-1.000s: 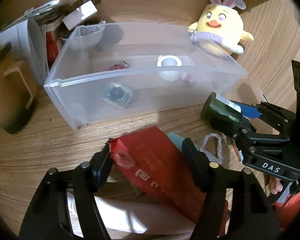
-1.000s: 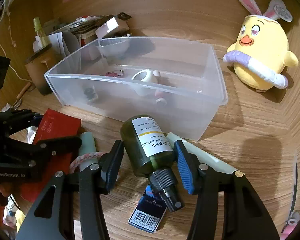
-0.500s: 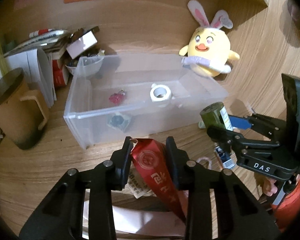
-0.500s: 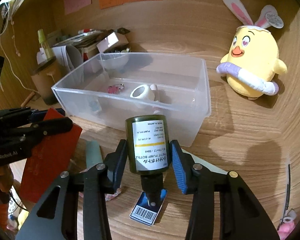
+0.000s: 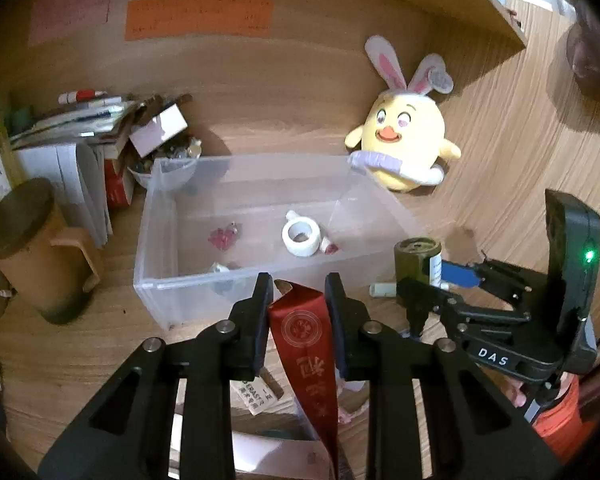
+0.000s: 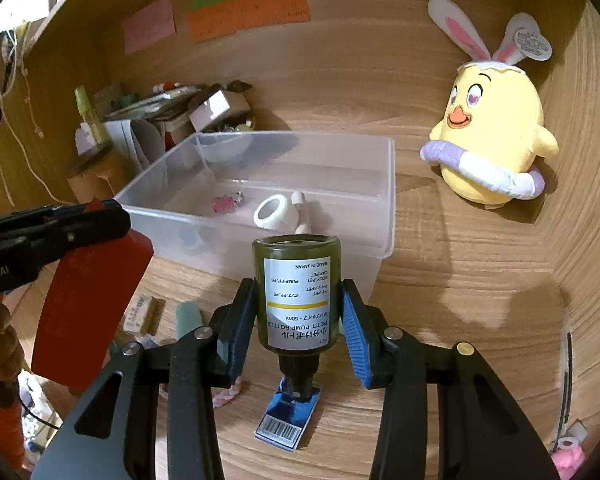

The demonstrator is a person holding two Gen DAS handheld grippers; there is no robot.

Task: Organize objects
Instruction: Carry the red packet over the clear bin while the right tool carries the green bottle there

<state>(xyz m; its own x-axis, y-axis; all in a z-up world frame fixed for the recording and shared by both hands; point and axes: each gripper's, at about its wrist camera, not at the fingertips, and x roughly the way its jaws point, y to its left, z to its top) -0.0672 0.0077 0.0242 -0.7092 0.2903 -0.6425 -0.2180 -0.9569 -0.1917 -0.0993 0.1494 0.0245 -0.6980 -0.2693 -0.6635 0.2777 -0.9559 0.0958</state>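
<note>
At left of the right-wrist frame, left gripper clamped on a red packet hanging off the desk, fingers pinching its top edge just short of the clear bin. In the centre, right gripper closed on an upside-down green pump bottle, held low in the frame above a blue barcode card and just before the bin's near wall; inside the bin, a white tape roll and a pink charm. At upper right, a yellow chick plush upright on the desk, apart from the bin.
</note>
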